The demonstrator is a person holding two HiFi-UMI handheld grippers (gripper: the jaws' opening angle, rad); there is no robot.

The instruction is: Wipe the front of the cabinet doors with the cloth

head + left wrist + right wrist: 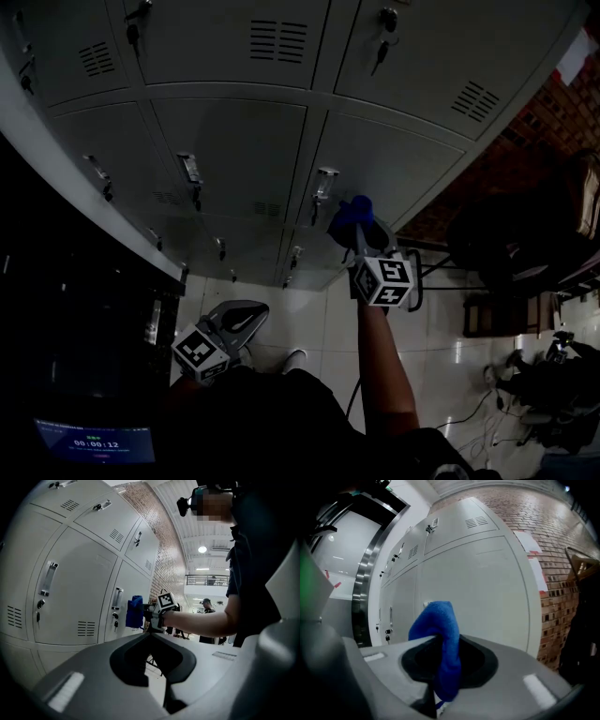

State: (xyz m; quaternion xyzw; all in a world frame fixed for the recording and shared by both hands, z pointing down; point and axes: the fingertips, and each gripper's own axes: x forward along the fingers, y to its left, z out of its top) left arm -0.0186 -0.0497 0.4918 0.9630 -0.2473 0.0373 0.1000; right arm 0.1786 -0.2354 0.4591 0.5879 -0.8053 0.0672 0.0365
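Observation:
Grey metal cabinet doors (234, 155) with handles, keys and vent slots fill the wall ahead. My right gripper (361, 230) is raised in front of the middle-row door (384, 164) and is shut on a blue cloth (349, 217). The cloth (440, 634) bulges out between the jaws and faces the plain door panel (478, 583). In the left gripper view the cloth (134, 612) sits just right of a door handle (117, 598); whether it touches the door is unclear. My left gripper (246, 317) hangs low near my body, shut and holding nothing.
A brick wall (553, 122) joins the cabinets at the right. Dark furniture (506, 253) and cables (487, 412) lie on the tiled floor there. A steel-framed dark opening (365, 588) stands left of the cabinets. A person (206, 604) stands far off.

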